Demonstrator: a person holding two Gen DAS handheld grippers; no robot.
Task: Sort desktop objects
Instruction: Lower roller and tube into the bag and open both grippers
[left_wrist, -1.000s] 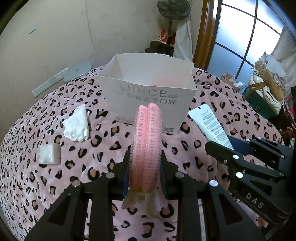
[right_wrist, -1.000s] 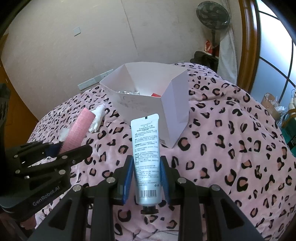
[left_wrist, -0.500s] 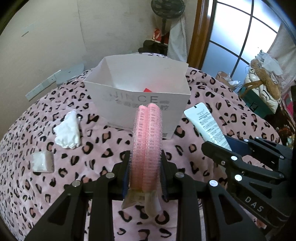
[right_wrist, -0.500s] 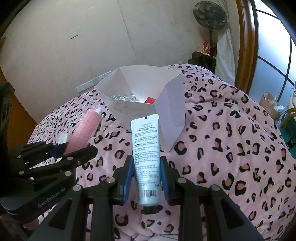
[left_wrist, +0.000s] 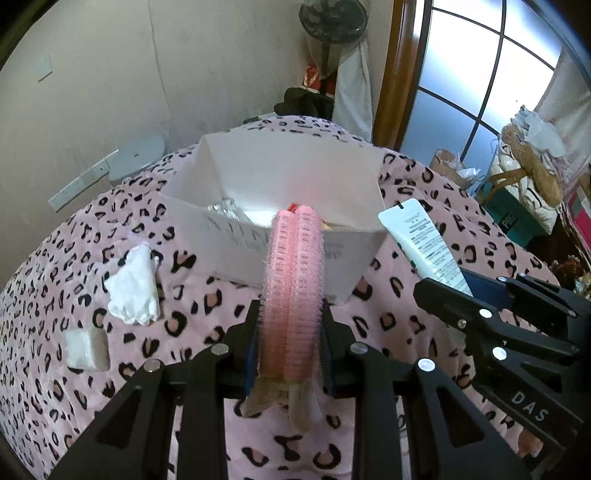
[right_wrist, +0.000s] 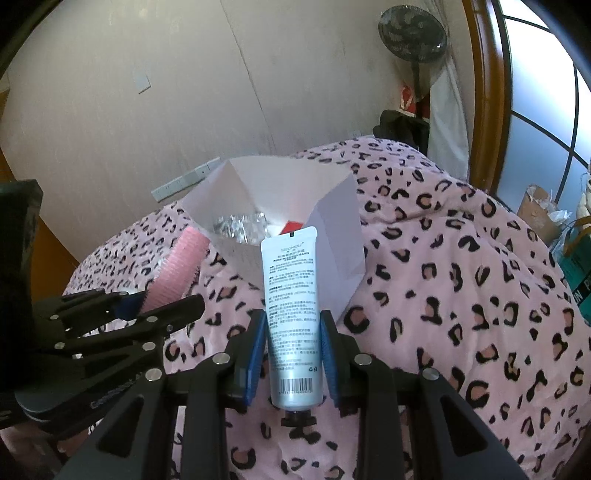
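**Both tongs loaded, box just ahead**

The left tongs (left_wrist: 291, 332) are clenched on a pair of pink rollers (left_wrist: 293, 280), held upright between the pads, their tips level with the near rim of the white box (left_wrist: 243, 254). The right tongs (right_wrist: 293, 354) grip a white tube (right_wrist: 291, 306) by its lower half, cap toward the camera, its flat end reaching up to the box's near corner. Both loads ride clear of the leopard-print blanket (right_wrist: 461, 295), which covers whatever surface lies beneath.

The box stands open at mid-blanket. Inside it lie something clear and crinkled (right_wrist: 240, 225) and a red item (right_wrist: 291, 227); what they are is hard to make out through the fisheye. Left of the box, on the blanket, a white cloth (left_wrist: 133, 291) and a small white packet (left_wrist: 86, 349) lie apart from each other.

The step in hand looks like the carry to the box, with two items going in together. The next move calls for lifting each load over the near wall, which stands taller than the tongs' present line, then releasing well inside so neither item catches the thin cardboard edge. The two tongs sit close side by side, so one may need to go before the other. The cloth and packet would remain outside the box.
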